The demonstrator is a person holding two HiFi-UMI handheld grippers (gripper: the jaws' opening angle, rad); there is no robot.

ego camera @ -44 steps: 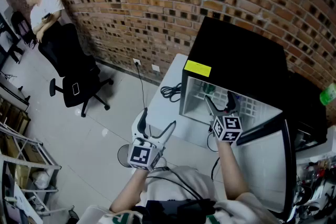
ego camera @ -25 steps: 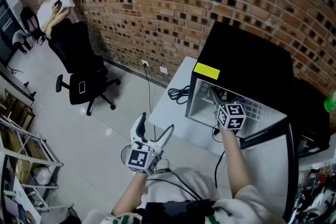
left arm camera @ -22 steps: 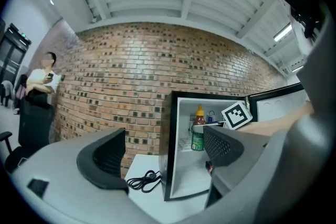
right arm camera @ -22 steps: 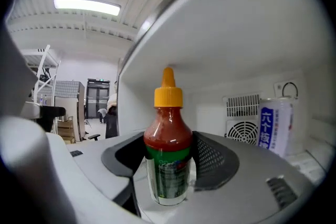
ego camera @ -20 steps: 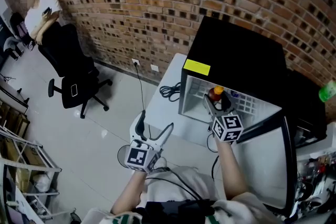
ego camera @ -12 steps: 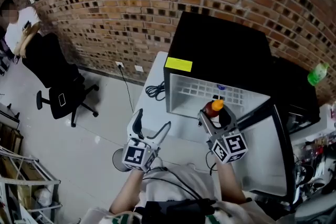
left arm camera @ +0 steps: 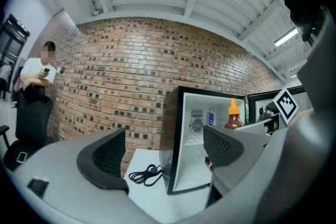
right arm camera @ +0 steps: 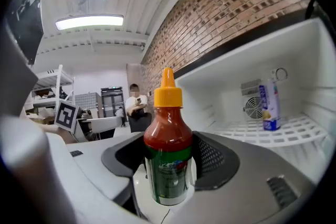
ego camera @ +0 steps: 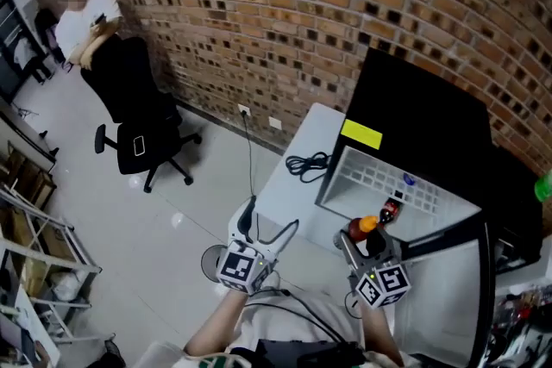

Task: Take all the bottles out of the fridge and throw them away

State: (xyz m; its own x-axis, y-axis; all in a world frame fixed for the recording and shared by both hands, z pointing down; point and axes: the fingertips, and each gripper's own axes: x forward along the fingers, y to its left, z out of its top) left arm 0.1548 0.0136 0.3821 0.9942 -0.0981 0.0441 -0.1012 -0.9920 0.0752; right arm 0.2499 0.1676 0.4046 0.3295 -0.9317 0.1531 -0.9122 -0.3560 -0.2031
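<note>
A red sauce bottle (right arm camera: 168,152) with an orange cap and a green label stands upright between my right gripper's (right arm camera: 168,168) pads, which are shut on its body. In the head view this bottle (ego camera: 361,229) and the right gripper (ego camera: 369,247) are just in front of the open black fridge (ego camera: 431,129). A small white bottle with a blue label (right arm camera: 269,105) stands on the fridge's wire shelf at the back. My left gripper (ego camera: 272,224) hangs open and empty left of the fridge, over the floor. From the left gripper (left arm camera: 163,157) view I see the sauce bottle (left arm camera: 234,117) and the small bottle (left arm camera: 211,116).
The fridge stands on a white table (ego camera: 297,190) with a coiled black cable (ego camera: 309,164). Its door (ego camera: 448,280) hangs open to the right. A brick wall runs behind. A black office chair (ego camera: 142,134) and a person (ego camera: 82,13) are at the far left.
My right gripper went into the fridge, closed on the sauce bottle and drew it back out toward me. The left gripper has stayed open and low.
</note>
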